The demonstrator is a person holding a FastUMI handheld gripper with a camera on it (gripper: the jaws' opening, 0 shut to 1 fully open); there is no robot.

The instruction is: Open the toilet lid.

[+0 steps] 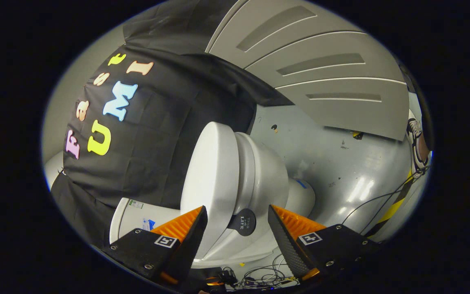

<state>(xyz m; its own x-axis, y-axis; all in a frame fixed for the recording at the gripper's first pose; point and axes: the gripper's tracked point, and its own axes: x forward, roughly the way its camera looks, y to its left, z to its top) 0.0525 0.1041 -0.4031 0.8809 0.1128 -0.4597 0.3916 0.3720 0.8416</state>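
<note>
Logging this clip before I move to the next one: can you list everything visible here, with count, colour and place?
White ceramic toilet: 1, white, just ahead of the fingers, view rolled sideways.
White plastic toilet lid: 1, white, closed on the bowl.
Round black handle tab: 1, black, at the lid's front edge, between the fingers.
White toilet tank: 1, white, against the black cloth wall.
Grey glossy floor: 1, grey, beyond the toilet.
Grey panelled wall: 1, grey, beyond the floor.
Loose cables: several, dark and white, beside the toilet, between the finger bases.
Hand-held gripper: 1, fingers open, either side of the tab, not pressing.
</note>
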